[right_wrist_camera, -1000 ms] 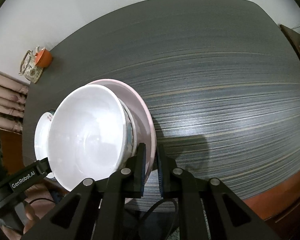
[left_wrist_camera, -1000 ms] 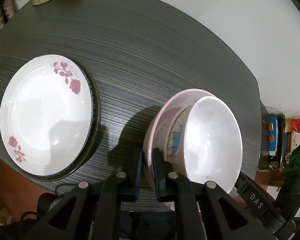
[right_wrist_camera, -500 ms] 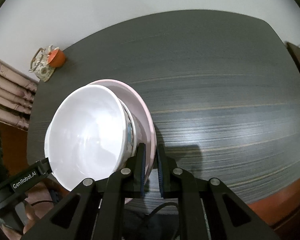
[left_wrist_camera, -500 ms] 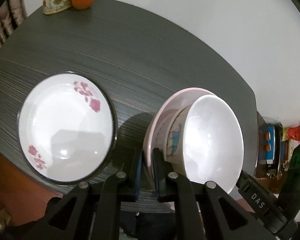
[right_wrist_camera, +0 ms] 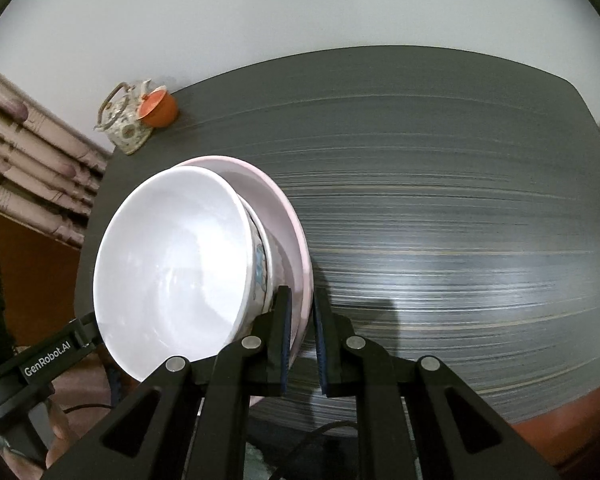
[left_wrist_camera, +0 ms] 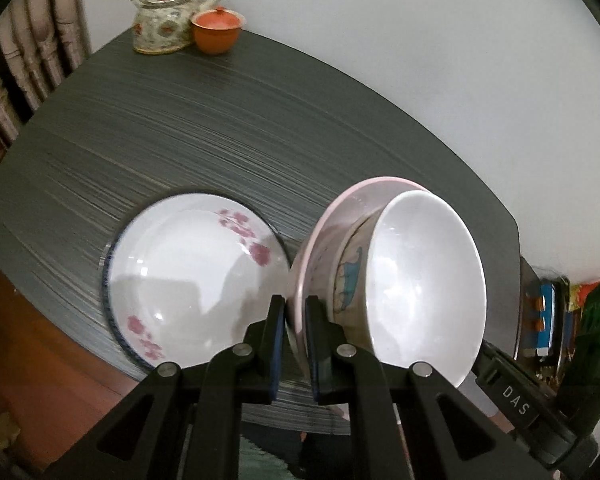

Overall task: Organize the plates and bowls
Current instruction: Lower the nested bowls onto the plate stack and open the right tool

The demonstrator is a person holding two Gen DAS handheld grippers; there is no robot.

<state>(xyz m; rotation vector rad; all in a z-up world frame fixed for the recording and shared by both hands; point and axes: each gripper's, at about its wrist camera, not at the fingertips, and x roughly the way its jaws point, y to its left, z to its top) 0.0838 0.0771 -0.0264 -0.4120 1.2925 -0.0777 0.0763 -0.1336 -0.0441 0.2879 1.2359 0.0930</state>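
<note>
Both grippers clamp the rim of a pink plate (left_wrist_camera: 320, 232) from opposite sides and hold it above the dark table (left_wrist_camera: 220, 120). Stacked bowls ride on it, a white bowl (left_wrist_camera: 424, 292) on top of one with a blue pattern. My left gripper (left_wrist_camera: 296, 312) is shut on the plate's near rim. My right gripper (right_wrist_camera: 302, 304) is shut on the pink plate (right_wrist_camera: 296, 240) too, with the white bowl (right_wrist_camera: 172, 272) to its left. A white plate with pink flowers (left_wrist_camera: 192, 276) lies on the table left of the held stack.
A floral teapot (left_wrist_camera: 168, 16) and an orange cup (left_wrist_camera: 216, 32) stand at the table's far corner by the white wall; they also show in the right wrist view, teapot (right_wrist_camera: 126, 120) and cup (right_wrist_camera: 158, 108). A radiator (right_wrist_camera: 32, 184) is at left. Cluttered shelves (left_wrist_camera: 560, 312) are at right.
Both grippers have lifted the pink plate with its bowls higher and back from the table; the flowered plate, teapot and cup now sit lower and nearer the middle of view.
</note>
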